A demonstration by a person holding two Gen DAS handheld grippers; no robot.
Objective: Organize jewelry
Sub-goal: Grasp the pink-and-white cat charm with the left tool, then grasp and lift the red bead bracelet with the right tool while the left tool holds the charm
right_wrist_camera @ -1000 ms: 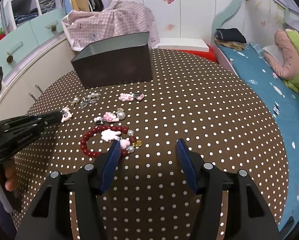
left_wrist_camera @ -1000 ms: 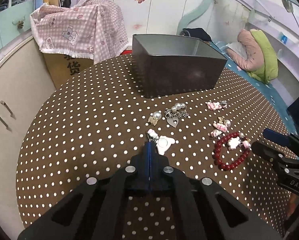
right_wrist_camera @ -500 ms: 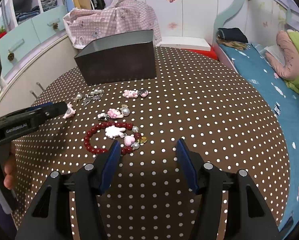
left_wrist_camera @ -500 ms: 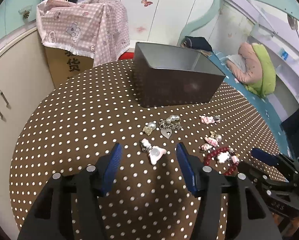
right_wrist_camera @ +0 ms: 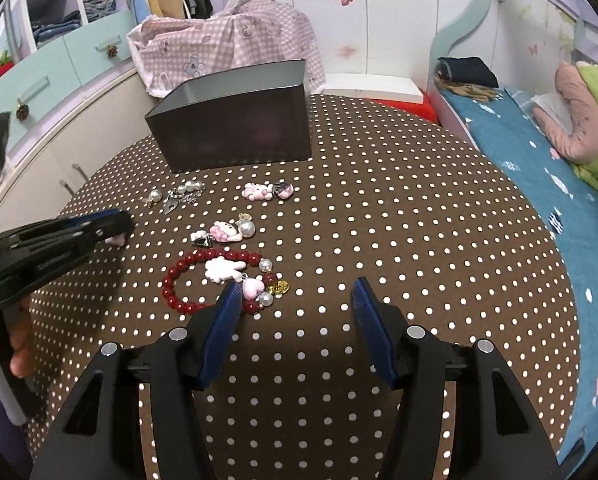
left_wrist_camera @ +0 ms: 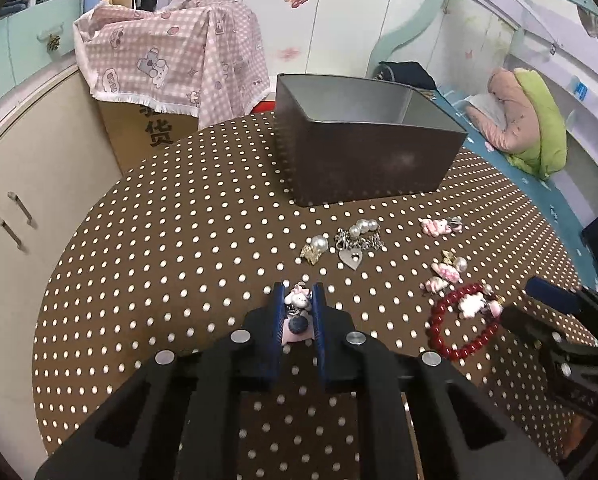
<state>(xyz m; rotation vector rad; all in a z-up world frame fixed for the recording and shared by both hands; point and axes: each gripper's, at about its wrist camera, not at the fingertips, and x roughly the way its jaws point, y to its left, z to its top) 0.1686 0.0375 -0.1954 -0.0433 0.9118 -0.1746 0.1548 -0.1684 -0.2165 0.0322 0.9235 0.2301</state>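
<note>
My left gripper (left_wrist_camera: 297, 300) is shut on a pink and white bunny charm (left_wrist_camera: 297, 300), held between its blue pads just above the polka-dot tablecloth (left_wrist_camera: 179, 260). It also shows in the right wrist view (right_wrist_camera: 115, 226). A dark open tin box (left_wrist_camera: 363, 152) stands at the far side. Pearl and heart charms (left_wrist_camera: 355, 240), pink charms (left_wrist_camera: 445, 272) and a red bead bracelet (left_wrist_camera: 459, 320) lie on the cloth. My right gripper (right_wrist_camera: 295, 300) is open and empty, its left pad beside the bracelet (right_wrist_camera: 219, 276).
A cupboard (left_wrist_camera: 27, 184) stands to the left of the round table. A pink checked cloth over a carton (left_wrist_camera: 171, 60) sits behind. A bed with a blue sheet (right_wrist_camera: 539, 184) runs along the right. The table edge curves close on both sides.
My left gripper opened, moved forward around the bunny charm, then shut on it. My right gripper stayed open and crept a little closer to the bracelet.
</note>
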